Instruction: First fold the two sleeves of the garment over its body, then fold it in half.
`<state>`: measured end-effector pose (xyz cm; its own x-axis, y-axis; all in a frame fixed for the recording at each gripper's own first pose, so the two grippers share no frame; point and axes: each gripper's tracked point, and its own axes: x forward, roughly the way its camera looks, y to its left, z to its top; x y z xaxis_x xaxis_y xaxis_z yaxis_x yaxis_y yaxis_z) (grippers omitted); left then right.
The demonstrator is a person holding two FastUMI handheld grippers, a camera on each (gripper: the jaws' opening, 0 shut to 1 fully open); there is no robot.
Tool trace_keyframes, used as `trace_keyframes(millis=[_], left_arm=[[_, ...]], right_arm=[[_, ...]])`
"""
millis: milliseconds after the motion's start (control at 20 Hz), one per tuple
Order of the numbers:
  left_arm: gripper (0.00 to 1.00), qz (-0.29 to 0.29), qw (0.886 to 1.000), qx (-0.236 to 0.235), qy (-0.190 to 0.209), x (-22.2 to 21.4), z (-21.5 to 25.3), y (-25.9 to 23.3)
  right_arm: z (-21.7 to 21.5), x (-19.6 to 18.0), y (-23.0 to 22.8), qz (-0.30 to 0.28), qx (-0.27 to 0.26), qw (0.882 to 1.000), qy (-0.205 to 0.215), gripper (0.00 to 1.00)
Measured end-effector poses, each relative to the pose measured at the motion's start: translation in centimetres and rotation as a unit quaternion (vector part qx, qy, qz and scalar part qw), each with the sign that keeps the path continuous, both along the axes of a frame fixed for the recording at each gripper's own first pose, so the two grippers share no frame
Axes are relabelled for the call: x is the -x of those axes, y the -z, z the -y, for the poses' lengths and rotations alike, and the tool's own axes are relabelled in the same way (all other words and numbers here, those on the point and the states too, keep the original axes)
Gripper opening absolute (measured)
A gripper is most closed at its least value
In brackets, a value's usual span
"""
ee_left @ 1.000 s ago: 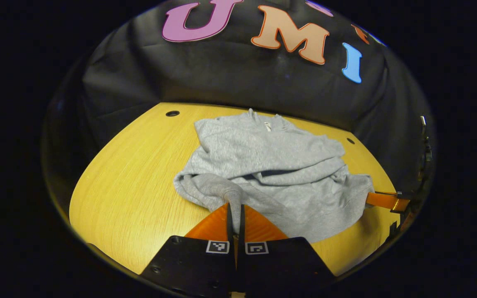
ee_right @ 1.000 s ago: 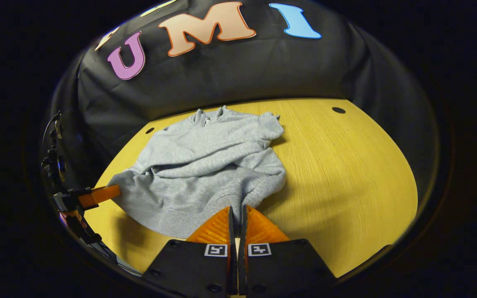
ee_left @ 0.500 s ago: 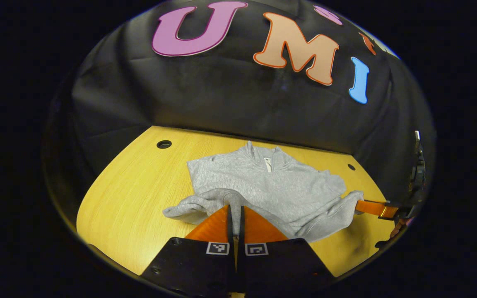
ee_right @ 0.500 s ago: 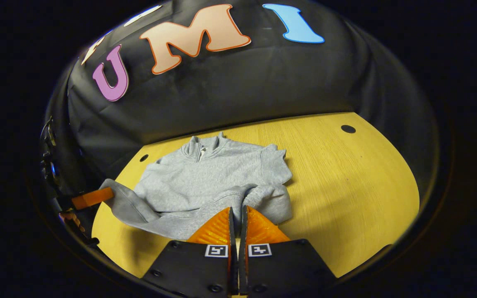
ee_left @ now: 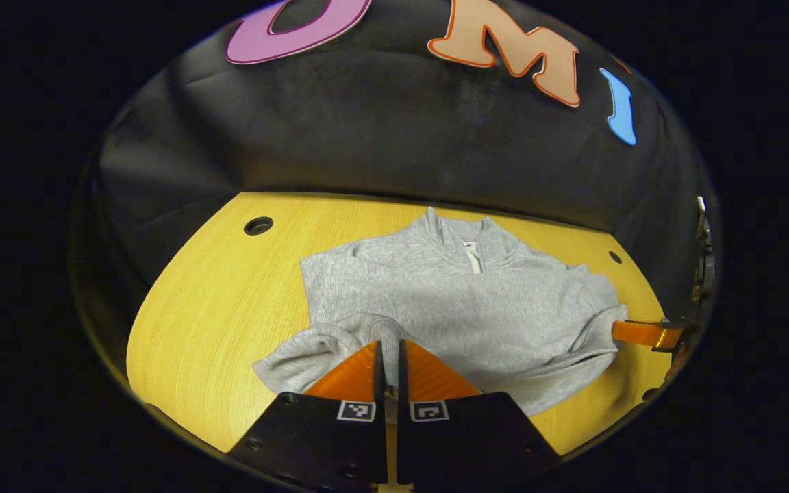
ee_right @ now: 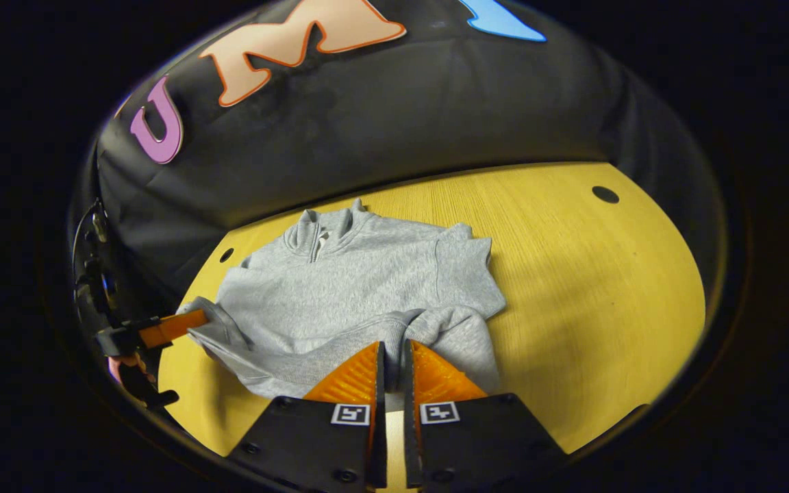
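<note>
A grey zip-neck sweatshirt (ee_left: 449,301) lies on the yellow wood-grain worktop (ee_left: 216,315), its collar (ee_left: 463,236) toward the far edge under the black cloth wall (ee_left: 381,144) and its lower part doubled up toward the collar, so the fold line faces the near edge. In the left gripper view the left gripper (ee_left: 387,352) has its fingers closed on a bunched corner of grey fabric at the near left of the garment; a narrow gap shows between the jaws with cloth pinched in it. In the right gripper view the right gripper (ee_right: 393,352) is likewise clenched on the hem (ee_right: 340,342) at the near right side of the sweatshirt. Each view also shows the other gripper farther off, gripping the opposite corner: the right one at the right rim of the left view (ee_left: 644,333), the left one at the left rim of the right view (ee_right: 161,329), with a bit of the hand (ee_right: 120,366) that holds it. Bare worktop spreads wide on the right side in the right gripper view and on the left side in the left gripper view. Small round holes (ee_right: 605,194) sit near the far corners of the worktop, apart from the cloth. The far edge lies just behind the collar.
</note>
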<state>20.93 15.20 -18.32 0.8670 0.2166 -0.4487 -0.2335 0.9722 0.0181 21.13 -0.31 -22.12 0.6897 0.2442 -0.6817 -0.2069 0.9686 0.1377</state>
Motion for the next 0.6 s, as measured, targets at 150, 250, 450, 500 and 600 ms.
trace_keyframes(millis=[150,250,450,500,600], left_arm=[[0.24,-0.002,1.000,-0.007,0.001,-0.9,-0.4,0.4],[0.52,0.009,1.000,-0.014,-0.004,-1.0,-0.5,-0.2],[0.90,0.042,0.996,-0.070,-0.035,-1.1,-2.4,-3.0],[0.90,0.054,0.995,-0.076,-0.035,-1.2,-2.6,-4.1],[0.91,0.083,0.993,-0.078,-0.036,-0.9,-2.4,-6.4]], right_arm=[[0.0,-0.8,-1.0,0.013,-0.022,1.000,0.009,0.34],[-0.4,-1.7,-1.8,0.032,-0.042,0.998,0.015,0.72],[-0.2,-3.0,-4.4,0.082,-0.055,0.995,0.029,0.96],[0.0,-3.2,-5.2,0.096,-0.053,0.993,0.031,0.94],[0.0,-3.3,-6.9,0.122,-0.052,0.991,0.033,0.98]])
